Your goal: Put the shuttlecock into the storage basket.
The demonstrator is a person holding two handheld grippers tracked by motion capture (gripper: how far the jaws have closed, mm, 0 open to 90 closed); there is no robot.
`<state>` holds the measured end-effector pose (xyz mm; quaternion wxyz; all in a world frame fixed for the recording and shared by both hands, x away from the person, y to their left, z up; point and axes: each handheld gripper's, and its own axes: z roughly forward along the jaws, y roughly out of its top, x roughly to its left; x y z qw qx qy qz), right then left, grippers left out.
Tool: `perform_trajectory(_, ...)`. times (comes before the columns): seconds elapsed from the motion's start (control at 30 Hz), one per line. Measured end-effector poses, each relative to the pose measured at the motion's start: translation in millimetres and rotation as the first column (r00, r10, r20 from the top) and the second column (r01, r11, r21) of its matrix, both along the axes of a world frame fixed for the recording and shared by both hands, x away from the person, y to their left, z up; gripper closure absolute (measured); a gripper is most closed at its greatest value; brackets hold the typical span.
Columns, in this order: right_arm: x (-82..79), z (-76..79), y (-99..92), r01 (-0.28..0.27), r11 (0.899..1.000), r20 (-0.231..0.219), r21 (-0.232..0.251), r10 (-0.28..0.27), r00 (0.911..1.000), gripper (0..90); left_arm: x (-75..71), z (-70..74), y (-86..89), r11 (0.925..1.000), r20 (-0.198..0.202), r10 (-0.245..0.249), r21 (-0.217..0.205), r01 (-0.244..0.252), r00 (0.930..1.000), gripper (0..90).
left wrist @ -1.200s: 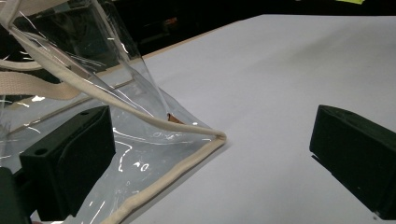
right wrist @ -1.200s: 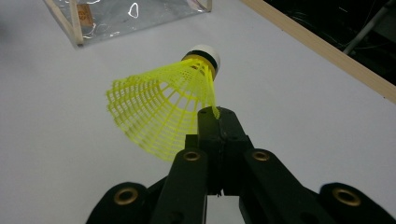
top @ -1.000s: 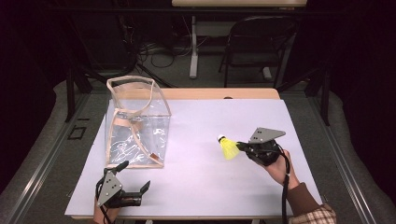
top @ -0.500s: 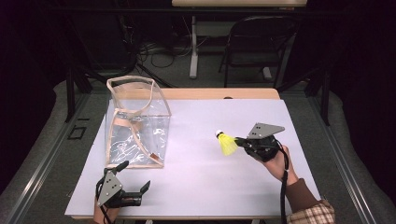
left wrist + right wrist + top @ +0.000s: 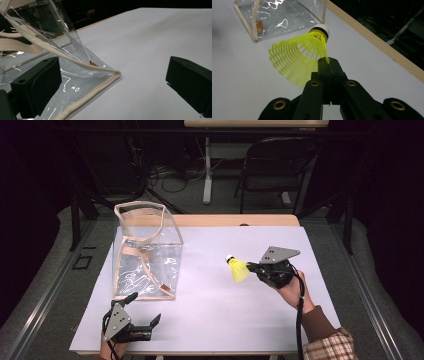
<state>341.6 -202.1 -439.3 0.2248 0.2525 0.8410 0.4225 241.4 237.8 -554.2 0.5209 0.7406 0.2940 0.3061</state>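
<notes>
A yellow shuttlecock [image 5: 238, 269] with a white cork tip hangs above the white table, right of centre. My right gripper [image 5: 251, 267] is shut on the rim of its mesh skirt. In the right gripper view the shuttlecock [image 5: 299, 57] fans out from the closed right gripper [image 5: 328, 63], cork pointing towards the clear bag [image 5: 279, 17]. That clear plastic bag [image 5: 145, 250], trimmed in beige, stands upright at the left. My left gripper [image 5: 144, 309] rests open near the table's front edge, just before the bag. The bag's bottom corner [image 5: 110, 75] lies between the wide-apart jaws of the left gripper [image 5: 112, 87].
The white table sheet [image 5: 215, 320] spreads between the bag and the right hand. A wooden strip [image 5: 235, 220] runs along the table's far edge. Beyond it stand a dark folding chair [image 5: 280, 165] and floor cables.
My right gripper has carried the shuttlecock slightly up and to the left, towards the bag. The left gripper and the bag have stayed put.
</notes>
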Motion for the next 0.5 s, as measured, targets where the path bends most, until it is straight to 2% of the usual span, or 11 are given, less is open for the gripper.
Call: perform_trajectory(0.5,7.4,6.2,7.4,-0.004,1.000,0.008,0.012,0.004,1.0000,90.0,-0.4,0.1,-0.3,1.0000,0.002,-0.001,0.004,0.001,1.0000,0.1)
